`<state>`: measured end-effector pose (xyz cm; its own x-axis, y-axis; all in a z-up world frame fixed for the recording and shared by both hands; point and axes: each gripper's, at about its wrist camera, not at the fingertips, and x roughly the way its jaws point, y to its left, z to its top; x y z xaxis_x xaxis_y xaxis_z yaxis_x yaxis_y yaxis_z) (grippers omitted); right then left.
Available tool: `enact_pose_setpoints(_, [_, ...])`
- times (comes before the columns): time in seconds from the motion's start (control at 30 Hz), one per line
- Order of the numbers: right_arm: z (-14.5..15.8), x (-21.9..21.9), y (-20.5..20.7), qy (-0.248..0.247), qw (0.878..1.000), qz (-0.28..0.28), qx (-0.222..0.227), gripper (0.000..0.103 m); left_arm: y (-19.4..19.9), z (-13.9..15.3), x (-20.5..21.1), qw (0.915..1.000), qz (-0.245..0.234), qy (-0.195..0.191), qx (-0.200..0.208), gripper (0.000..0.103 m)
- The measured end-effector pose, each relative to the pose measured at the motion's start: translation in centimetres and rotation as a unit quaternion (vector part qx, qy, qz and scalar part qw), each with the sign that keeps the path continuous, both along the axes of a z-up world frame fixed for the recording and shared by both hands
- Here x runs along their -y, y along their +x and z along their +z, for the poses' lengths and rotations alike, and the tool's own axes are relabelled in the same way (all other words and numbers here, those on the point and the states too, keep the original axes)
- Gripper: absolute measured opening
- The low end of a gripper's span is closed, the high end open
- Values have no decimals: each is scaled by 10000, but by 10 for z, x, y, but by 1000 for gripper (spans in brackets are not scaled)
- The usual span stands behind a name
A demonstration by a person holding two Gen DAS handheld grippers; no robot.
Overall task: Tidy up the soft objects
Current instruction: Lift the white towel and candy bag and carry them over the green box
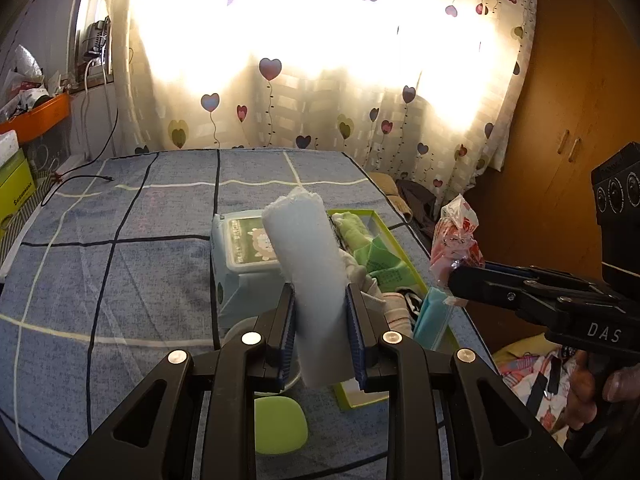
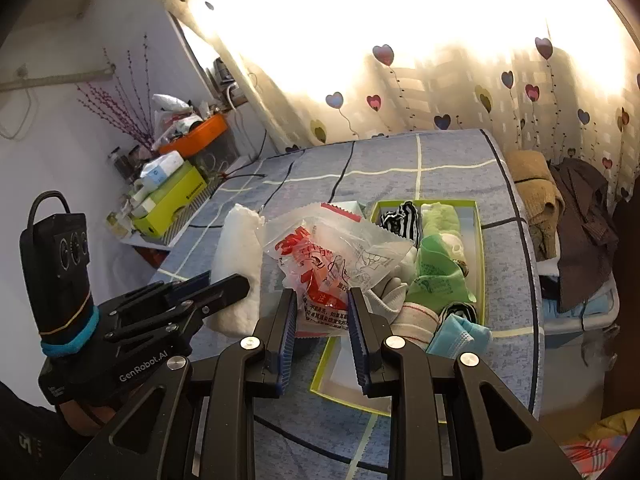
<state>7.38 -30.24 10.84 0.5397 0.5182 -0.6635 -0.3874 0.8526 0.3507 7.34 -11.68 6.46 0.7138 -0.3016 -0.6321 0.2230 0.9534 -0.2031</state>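
Note:
My left gripper (image 1: 320, 292) is shut on a rolled white towel (image 1: 308, 264) and holds it upright above the bed, left of the green box (image 1: 394, 248). The towel also shows in the right wrist view (image 2: 236, 264), with the left gripper (image 2: 224, 284) on it. My right gripper (image 2: 322, 296) is shut on a clear plastic packet with red print (image 2: 332, 260), held above the near left corner of the green box (image 2: 480, 248). In the left wrist view the packet (image 1: 456, 240) hangs right of the box in the right gripper (image 1: 460, 276). The box holds socks, a green cloth and a blue face mask (image 2: 460, 332).
A pack of wet wipes (image 1: 244, 256) lies left of the box on the blue checked bedspread (image 1: 120, 264). A green pad (image 1: 280, 424) lies near me. A cluttered shelf with an orange tray (image 2: 196, 136) stands at the left. Clothes (image 2: 576, 228) are piled right of the bed.

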Motion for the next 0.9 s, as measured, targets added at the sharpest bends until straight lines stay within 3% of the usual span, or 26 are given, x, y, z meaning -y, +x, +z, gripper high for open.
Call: enact_pose_setpoints(0.9, [-22, 29, -6, -358, 9975, -536, -278, 24, 2, -24, 26, 9975, -606, -187, -326, 25])
